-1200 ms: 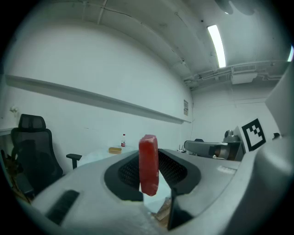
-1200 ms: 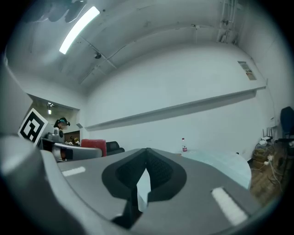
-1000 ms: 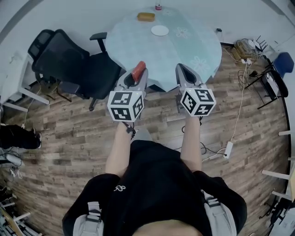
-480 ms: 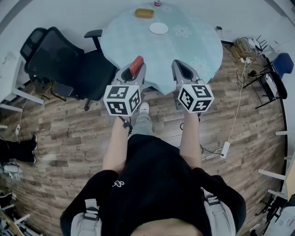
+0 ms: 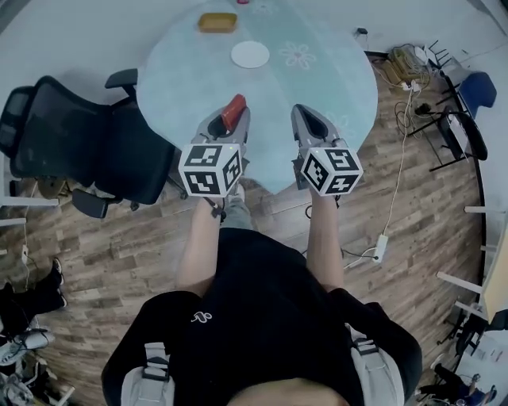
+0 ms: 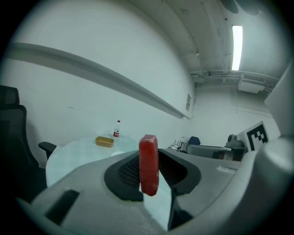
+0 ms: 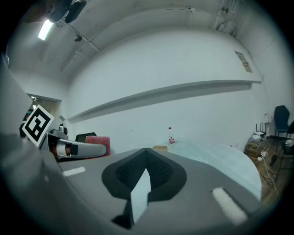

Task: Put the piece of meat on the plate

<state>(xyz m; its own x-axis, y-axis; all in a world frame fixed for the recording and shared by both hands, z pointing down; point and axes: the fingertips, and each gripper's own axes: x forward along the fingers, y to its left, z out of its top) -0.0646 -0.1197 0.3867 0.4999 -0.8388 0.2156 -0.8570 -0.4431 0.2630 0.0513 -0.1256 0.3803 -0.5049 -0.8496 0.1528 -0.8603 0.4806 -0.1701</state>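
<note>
You wear a black short-sleeved shirt [image 5: 262,317] with a white logo [image 5: 201,317], and grey straps [image 5: 153,373]. Your left gripper [image 5: 235,113] and right gripper [image 5: 302,113] are grey, each bearing a cube [image 5: 210,169] with black-and-white square markers.

So the white round plate [image 5: 251,55] sits on the pale round table [image 5: 317,87], far side, tan rectangular box [image 5: 217,22] behind-left of it, and the black office chair [image 5: 71,143] is left of the table.

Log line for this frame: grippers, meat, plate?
left gripper: shut on piece of meat | right gripper: shut, empty | plate: bare, on table ahead | step: piece of meat not yet placed
</note>
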